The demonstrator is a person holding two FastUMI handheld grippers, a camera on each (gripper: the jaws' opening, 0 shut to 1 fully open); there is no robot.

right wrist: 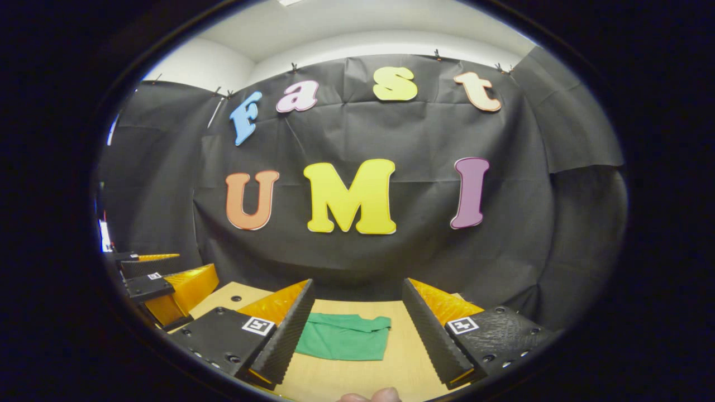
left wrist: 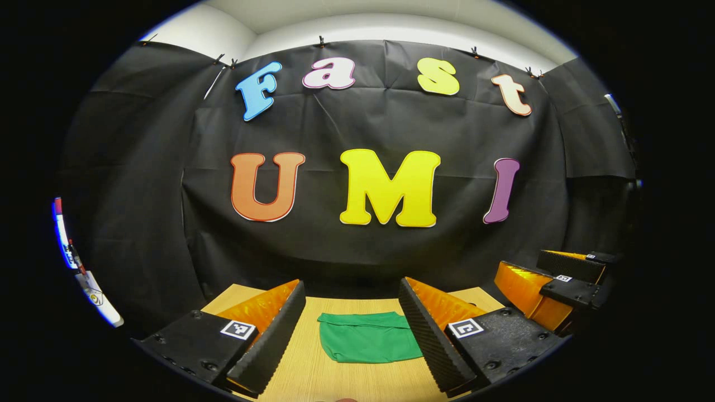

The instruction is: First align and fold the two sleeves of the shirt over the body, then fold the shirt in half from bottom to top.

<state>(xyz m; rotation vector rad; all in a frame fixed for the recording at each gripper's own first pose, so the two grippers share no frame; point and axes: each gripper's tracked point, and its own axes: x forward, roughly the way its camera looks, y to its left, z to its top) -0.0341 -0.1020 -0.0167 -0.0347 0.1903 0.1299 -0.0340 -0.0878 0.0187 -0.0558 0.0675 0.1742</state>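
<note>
- Green shirt [left wrist: 368,336] lies at the lower centre of both views as a compact rectangle on the wooden surface [left wrist: 313,374]; judged fully folded.
- Left claw [left wrist: 352,326]: spread, holding nothing, above the surface.
- Right claw [right wrist: 357,326]: spread, holding nothing.
- Next move: none beyond keeping both claws off the shirt.
- No brand or label legible on the shirt.

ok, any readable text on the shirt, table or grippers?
Shirt: no text.
Table: no text.
Left gripper, right gripper: square coded tags, patterns only, no words.
White strip at the left edge of the left gripper view: markings too blurred to read.
</note>
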